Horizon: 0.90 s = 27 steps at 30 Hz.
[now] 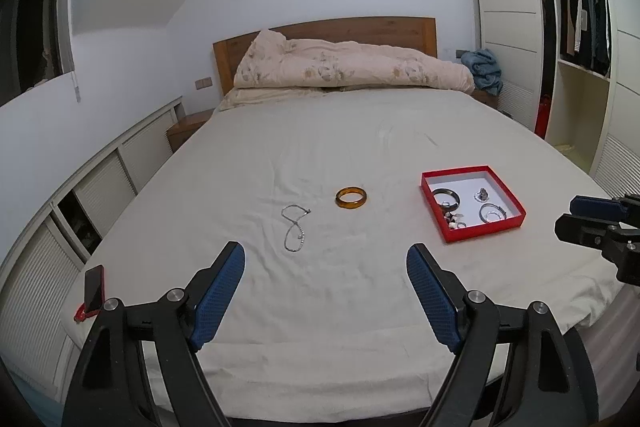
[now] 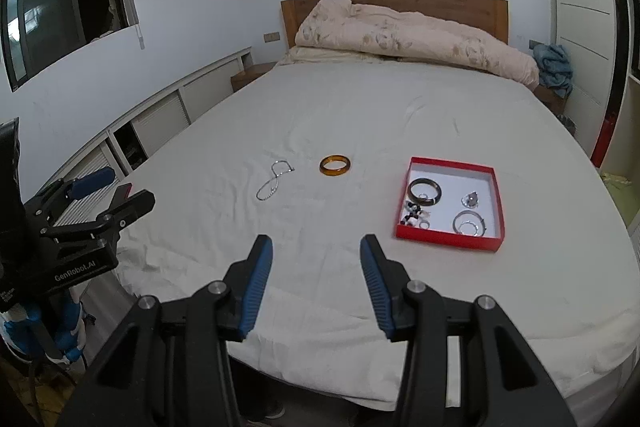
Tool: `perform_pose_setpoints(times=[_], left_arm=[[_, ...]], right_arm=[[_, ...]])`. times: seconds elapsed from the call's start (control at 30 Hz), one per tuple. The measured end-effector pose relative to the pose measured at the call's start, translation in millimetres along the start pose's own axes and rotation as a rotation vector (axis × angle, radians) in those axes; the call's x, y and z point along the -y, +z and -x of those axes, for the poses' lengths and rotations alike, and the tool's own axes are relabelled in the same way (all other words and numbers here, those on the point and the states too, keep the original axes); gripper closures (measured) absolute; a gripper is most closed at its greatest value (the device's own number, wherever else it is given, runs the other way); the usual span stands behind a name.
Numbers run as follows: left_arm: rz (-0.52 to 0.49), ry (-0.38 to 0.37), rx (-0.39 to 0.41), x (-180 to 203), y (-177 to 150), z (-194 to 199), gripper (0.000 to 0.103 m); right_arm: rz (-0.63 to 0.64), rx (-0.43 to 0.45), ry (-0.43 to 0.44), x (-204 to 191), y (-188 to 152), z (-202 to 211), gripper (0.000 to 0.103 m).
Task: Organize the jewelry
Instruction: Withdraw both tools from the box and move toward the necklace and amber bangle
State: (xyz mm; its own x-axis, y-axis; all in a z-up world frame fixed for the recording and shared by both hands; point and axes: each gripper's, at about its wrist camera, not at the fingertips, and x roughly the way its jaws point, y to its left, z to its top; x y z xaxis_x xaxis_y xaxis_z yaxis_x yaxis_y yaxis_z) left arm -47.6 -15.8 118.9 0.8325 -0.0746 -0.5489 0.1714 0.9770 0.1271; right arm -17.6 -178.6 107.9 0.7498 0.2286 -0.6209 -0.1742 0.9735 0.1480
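Currently: both tongs spread | bed sheet (image 1: 340,155) cream | wardrobe (image 1: 576,27) ajar

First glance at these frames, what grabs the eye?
The red tray on the bed's right side, already holding a dark bangle and silver pieces. Left of it, loose on the pale sheet, lie an amber bangle and, further left, a silver chain. Both the left gripper and right gripper hang open and empty in the foreground.

Black grippers, blue ribbed fingers (image 2: 256,283), silver screws, white "GenRobot.AI" lettering.
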Motion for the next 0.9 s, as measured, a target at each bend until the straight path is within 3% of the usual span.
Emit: perform_pose_setpoints(times=[0.53, 0.9], left_arm=[[0.030, -0.005, -0.012, -11, -5, -4, 0.020], [0.085, 0.023, -0.090, -34, -17, -46, 0.020]], right_arm=[[0.005, -0.002, -0.007, -4, 0, 0, 0.059], [0.016, -0.042, 0.000, -4, 10, -30, 0.059]])
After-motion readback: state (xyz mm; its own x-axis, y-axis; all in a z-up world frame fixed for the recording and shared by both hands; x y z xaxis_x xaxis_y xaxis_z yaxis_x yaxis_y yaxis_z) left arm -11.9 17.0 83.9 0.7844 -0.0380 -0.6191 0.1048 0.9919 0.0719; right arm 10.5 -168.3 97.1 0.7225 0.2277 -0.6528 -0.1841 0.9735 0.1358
